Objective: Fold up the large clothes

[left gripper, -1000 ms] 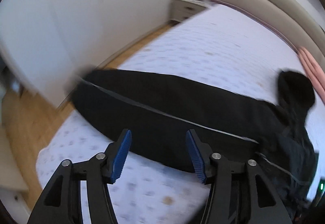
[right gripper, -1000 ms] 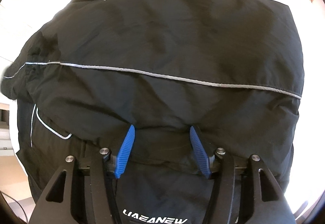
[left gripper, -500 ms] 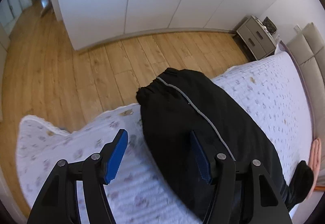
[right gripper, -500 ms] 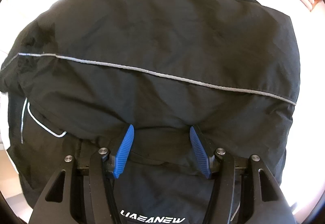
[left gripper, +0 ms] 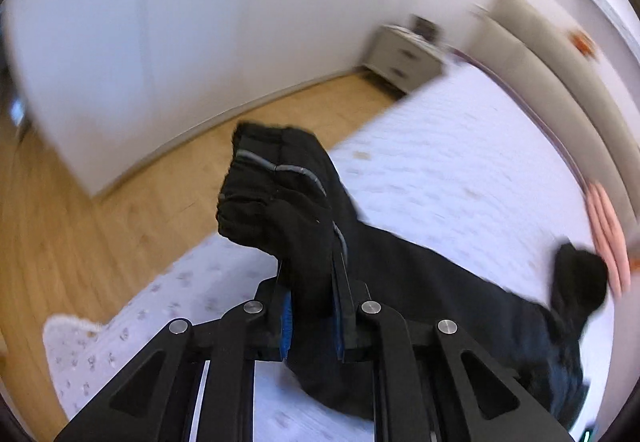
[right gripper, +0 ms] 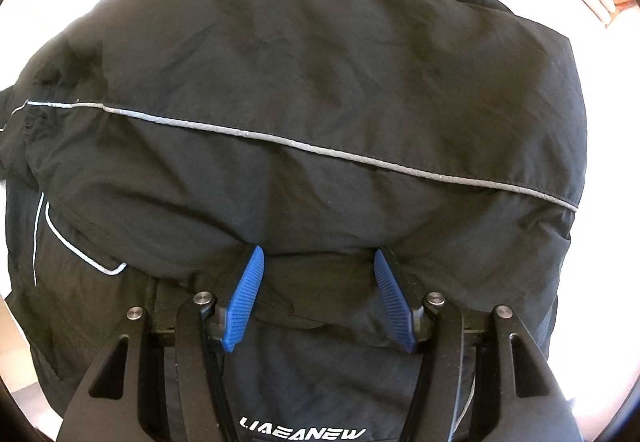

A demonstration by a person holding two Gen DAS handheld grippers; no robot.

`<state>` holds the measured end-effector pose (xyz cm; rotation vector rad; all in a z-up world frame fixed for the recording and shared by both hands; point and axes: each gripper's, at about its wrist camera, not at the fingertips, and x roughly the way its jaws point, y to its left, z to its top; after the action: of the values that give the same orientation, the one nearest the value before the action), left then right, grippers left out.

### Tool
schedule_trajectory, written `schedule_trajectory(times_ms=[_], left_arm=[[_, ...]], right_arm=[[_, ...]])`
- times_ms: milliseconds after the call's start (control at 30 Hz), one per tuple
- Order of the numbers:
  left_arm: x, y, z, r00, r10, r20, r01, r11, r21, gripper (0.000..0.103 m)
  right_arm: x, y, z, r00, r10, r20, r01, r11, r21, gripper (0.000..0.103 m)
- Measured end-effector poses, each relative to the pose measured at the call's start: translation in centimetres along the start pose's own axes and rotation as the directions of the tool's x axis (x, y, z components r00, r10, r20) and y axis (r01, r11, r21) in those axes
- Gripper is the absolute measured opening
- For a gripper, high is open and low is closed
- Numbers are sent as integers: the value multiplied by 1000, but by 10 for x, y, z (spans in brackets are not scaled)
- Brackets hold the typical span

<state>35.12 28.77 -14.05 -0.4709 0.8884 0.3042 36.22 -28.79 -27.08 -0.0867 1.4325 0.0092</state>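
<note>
Now the left hand-held gripper is clenched on the black jacket's sleeve cuff, centre frame above the bed; carry it smoothly across the body while the released right hand-held gripper presses the jacket flat.

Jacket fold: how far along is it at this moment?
Early to midway. Done: one sleeve already lies folded across the jacket body on the bed. In hand: the left gripper is shut on the other sleeve, lifted off the bed; the right gripper is open, resting on the jacket. Left: laying that sleeve across, then folding the body.
</note>
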Motion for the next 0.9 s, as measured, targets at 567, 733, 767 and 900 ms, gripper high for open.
schedule_trajectory(times_ms=[567, 733, 767, 900], left_arm=[[-52, -311, -170, 941, -305, -148, 320, 654, 685, 16], [-11, -353, -235, 927, -249, -280, 375, 572, 730, 22], [-4, -353, -241, 927, -234, -294, 376, 567, 733, 32], [10, -342, -260, 875, -211, -437, 472, 577, 666, 57]], right_arm=[[8, -15, -19, 998, 35, 42, -34, 999, -32, 63], [7, -20, -25, 997, 55, 46, -53, 998, -40, 63], [6, -22, -24, 997, 57, 45, -55, 998, -41, 63], [-9, -32, -19, 996, 69, 49, -68, 997, -32, 64]])
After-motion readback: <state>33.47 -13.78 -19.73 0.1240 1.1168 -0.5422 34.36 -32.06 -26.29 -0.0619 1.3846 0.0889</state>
